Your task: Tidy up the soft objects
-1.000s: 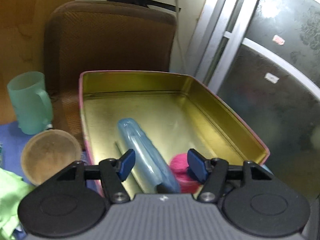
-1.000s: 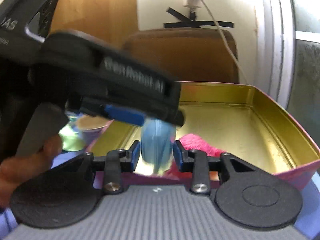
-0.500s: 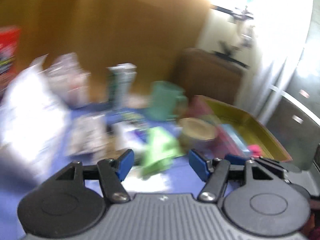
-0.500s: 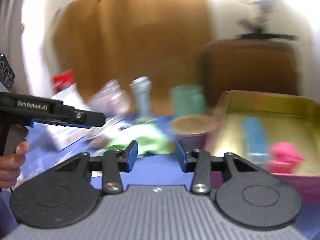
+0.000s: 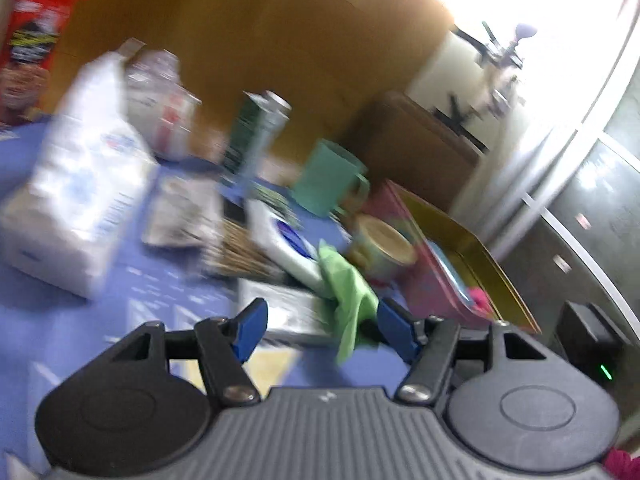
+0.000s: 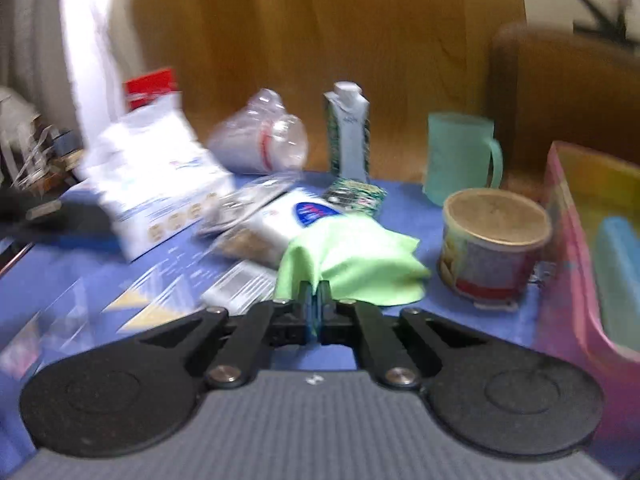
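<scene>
A light green cloth point(image 6: 352, 260) lies on the blue table top; it also shows in the left wrist view point(image 5: 348, 284). My right gripper point(image 6: 315, 300) is shut on the near corner of the green cloth. My left gripper point(image 5: 318, 326) is open and empty above the table, with the cloth hanging between its fingers' line of sight. The pink tin with a gold inside point(image 5: 476, 256) holds a blue soft object point(image 6: 616, 264) and a pink fluffy object point(image 5: 480, 296). Both views are blurred.
A paper cup point(image 6: 492, 248), a teal mug point(image 6: 460, 160), a carton point(image 6: 348, 128), a clear plastic cup point(image 6: 260, 140), a white bag point(image 5: 76, 200) and packets point(image 6: 280, 220) crowd the table. A brown chair back point(image 5: 420, 148) stands behind the tin.
Both grippers swung left from the tin to the cluttered table. My right gripper let go of the blue soft object in the tin, then shut on the green cloth.
</scene>
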The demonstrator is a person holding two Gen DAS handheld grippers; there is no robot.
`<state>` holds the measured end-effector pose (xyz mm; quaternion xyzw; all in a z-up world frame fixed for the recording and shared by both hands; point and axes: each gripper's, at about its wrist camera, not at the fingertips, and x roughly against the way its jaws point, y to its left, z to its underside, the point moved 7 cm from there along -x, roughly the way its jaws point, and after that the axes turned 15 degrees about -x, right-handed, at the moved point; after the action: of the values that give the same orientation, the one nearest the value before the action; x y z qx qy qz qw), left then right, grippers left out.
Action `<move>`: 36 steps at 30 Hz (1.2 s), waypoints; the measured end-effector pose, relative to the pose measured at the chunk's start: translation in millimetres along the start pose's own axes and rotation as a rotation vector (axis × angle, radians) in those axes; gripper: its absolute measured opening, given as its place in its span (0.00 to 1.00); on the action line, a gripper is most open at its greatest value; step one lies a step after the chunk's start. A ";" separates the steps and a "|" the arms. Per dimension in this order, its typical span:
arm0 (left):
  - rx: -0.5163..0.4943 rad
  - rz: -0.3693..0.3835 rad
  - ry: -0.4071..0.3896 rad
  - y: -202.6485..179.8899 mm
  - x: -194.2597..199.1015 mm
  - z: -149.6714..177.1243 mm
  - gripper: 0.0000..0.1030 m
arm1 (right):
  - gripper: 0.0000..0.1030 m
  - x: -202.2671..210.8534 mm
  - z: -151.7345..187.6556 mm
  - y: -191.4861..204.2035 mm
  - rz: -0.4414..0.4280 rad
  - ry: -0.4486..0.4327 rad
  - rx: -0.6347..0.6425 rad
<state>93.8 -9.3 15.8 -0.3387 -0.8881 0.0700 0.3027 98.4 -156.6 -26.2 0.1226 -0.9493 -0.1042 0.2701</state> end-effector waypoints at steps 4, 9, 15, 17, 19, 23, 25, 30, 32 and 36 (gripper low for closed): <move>-0.074 0.048 0.066 -30.3 -21.0 8.8 0.60 | 0.05 47.7 38.2 17.8 -0.086 0.044 0.013; -0.135 -0.010 0.122 -44.6 -26.8 21.5 0.60 | 0.64 52.7 65.4 17.4 -0.027 0.057 0.075; -0.133 -0.032 0.227 -44.2 -49.6 37.7 0.41 | 0.85 25.9 51.9 12.4 -0.012 0.033 0.150; -0.095 -0.018 0.281 -40.0 -62.8 45.2 0.18 | 0.67 16.5 52.9 10.4 -0.039 0.075 0.164; -0.077 -0.009 0.265 -39.7 -64.2 42.1 0.12 | 0.43 15.5 51.6 8.7 -0.076 0.088 0.126; -0.168 0.066 0.209 -77.5 -62.0 14.1 0.11 | 0.25 46.1 46.0 5.3 -0.031 -0.016 0.150; -0.243 0.107 0.161 -104.5 -66.6 -5.7 0.11 | 0.25 68.7 33.6 -7.0 0.004 -0.101 0.131; -0.423 0.232 0.061 -186.4 -101.6 -50.8 0.11 | 0.24 121.9 -3.5 -53.4 0.136 -0.314 0.069; -0.469 0.258 0.053 -212.7 -123.8 -58.5 0.11 | 0.24 136.2 -13.2 -74.2 0.221 -0.383 0.064; -0.520 0.255 0.059 -243.0 -175.4 -60.9 0.26 | 0.26 143.4 -26.9 -128.5 0.332 -0.408 -0.017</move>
<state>96.6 -312.1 59.0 -0.5159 -0.8173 -0.1323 0.2201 17.4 -323.5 32.1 -0.0607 -0.9903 -0.0890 0.0873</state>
